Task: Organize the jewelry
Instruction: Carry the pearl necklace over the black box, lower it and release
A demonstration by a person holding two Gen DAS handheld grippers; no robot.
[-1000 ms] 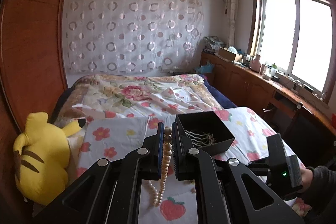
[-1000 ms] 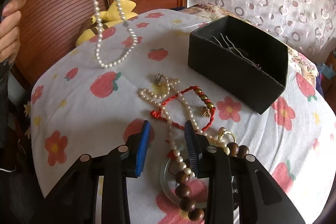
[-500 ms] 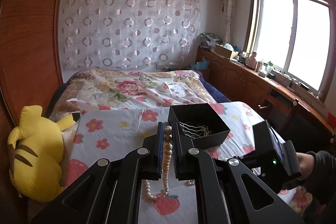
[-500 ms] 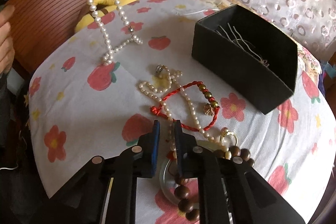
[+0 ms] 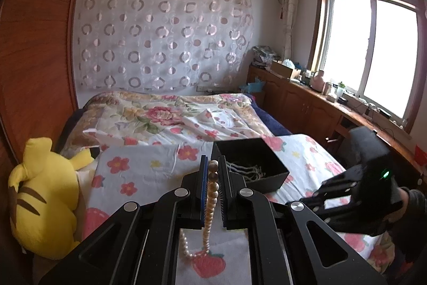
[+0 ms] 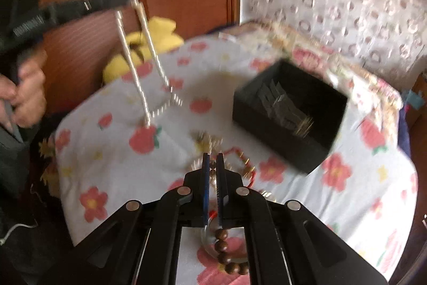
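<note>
Task looks early. Only one container in sight: a black open-top box [image 5: 250, 164] on the flower-print sheet [image 5: 149, 172] covering the bed. Inside it, a tangle of thin pale chains or wire pieces; too fine to name. Nothing else in the box.

Left gripper [image 5: 212, 178]: fingers clamped on a pearl necklace [image 5: 209, 205], strand lifted, its loop hanging down so the low end touches the sheet left of the box. Not yet over the box.

Right gripper [image 6: 212, 167]: fingers have just closed, now together on a beaded strand from the pile. View is blurred; the strand shows pale beads at the tips and a run of brown wooden beads [image 6: 226, 255] lower down.

Left on the sheet: red cord bracelet [image 6: 240, 164] with gold beads, a clear round bangle under the wooden beads, small gold bits. By my reading most pieces remain unsorted.
</note>
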